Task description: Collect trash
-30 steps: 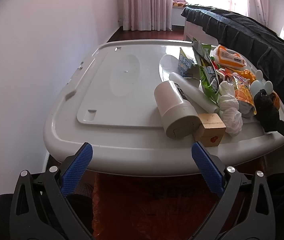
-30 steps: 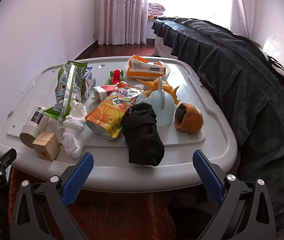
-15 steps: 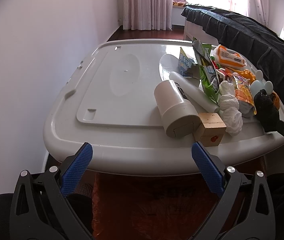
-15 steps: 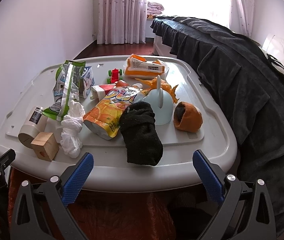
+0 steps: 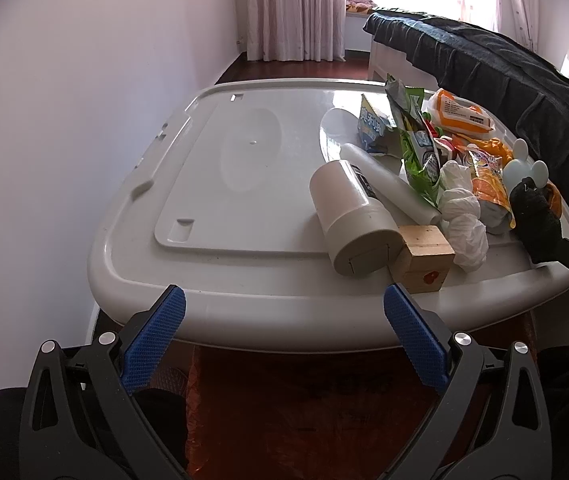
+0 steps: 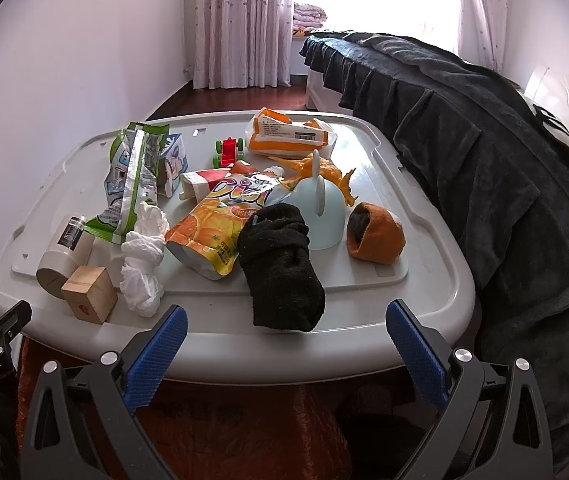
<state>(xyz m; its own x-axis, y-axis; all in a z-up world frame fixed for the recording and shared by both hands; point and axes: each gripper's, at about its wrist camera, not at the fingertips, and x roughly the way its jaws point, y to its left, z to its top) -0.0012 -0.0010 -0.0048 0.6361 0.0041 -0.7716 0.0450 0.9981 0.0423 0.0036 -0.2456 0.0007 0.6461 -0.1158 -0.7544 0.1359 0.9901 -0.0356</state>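
Hardly anything had moved since a second before: the right gripper (image 6: 286, 334) had only crept a touch nearer the worktop (image 6: 436, 312), while the left gripper (image 5: 284, 322) hung where it was, short of the near rim. Both pairs of jaws stood wide apart, holding nothing.

From the right wrist view, the trash lay in a heap across the middle of the lid-like surface: a crumpled white tissue (image 6: 142, 258) at about nine o'clock of the pile, an orange juice pouch (image 6: 220, 228) at the centre, a green snack wrapper (image 6: 130, 182) off toward ten o'clock, and an orange wipes packet (image 6: 288, 134) at twelve. Mixed among them were things that looked worth keeping: a black sock (image 6: 280, 270) nearest the right gripper, a wooden block (image 6: 88, 294), and a white bottle (image 6: 64, 252).

I judged the collecting not yet begun, still at the approach. The next move seemed to call for picking one wrapper cleanly, probably the tissue or pouch, without dragging the sock along.
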